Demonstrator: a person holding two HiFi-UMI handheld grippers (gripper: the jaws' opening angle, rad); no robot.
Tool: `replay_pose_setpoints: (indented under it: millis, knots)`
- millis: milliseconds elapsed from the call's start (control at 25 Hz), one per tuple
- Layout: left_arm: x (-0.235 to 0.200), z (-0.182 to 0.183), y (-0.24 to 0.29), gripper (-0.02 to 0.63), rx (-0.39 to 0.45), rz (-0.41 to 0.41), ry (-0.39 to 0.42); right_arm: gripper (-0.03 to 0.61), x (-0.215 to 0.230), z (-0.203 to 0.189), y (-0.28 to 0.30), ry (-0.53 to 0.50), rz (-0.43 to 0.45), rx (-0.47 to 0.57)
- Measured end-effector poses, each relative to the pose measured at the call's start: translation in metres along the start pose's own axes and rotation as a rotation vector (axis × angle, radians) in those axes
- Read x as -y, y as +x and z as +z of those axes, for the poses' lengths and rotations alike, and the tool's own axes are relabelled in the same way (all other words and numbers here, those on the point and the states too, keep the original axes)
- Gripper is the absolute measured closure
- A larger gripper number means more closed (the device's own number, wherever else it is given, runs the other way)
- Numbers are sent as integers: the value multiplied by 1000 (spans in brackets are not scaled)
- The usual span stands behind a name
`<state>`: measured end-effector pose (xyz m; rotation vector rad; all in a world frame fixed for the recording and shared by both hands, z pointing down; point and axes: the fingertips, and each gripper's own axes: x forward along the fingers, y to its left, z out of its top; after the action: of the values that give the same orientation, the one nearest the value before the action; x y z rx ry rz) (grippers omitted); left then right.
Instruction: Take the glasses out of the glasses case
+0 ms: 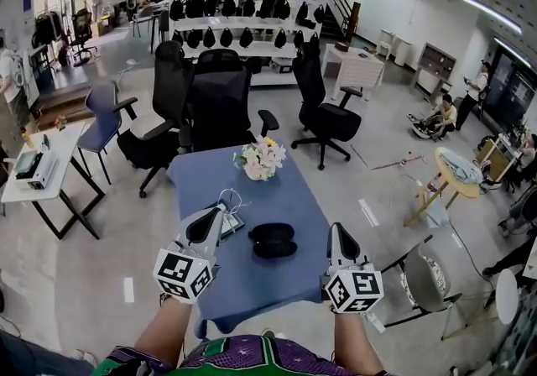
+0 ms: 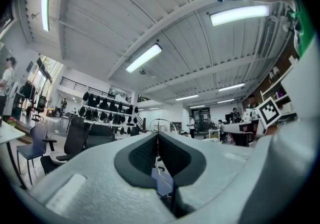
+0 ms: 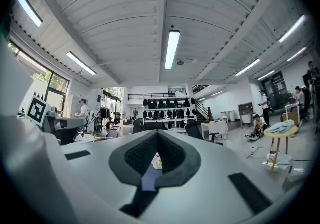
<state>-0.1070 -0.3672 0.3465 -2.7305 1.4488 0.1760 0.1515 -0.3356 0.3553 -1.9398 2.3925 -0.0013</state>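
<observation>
A black glasses case [image 1: 273, 241] lies closed on the blue table [image 1: 252, 290], near its middle; no glasses show. My left gripper [image 1: 219, 211] hovers just left of the case, its jaws pressed together with nothing between them. My right gripper [image 1: 336, 229] hangs to the right of the case, past the table's right edge, also shut and empty. Both gripper views look out level over the room, with the left gripper's [image 2: 157, 136] and the right gripper's [image 3: 158, 133] tips meeting. The case appears in neither gripper view.
A bunch of pale flowers [image 1: 261, 158] stands at the table's far end. A thin wire stand [image 1: 230, 200] on a dark tray sits by my left gripper. Black office chairs [image 1: 216, 101] crowd behind the table; a grey chair [image 1: 424, 279] stands at right.
</observation>
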Motion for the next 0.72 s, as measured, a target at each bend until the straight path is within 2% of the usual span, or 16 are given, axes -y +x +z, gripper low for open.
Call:
replay_pose_setpoints:
  millis: [720]
  knots:
    - [1,1,2,595,-9,6,5,575,3,-7,0,20,9,-41]
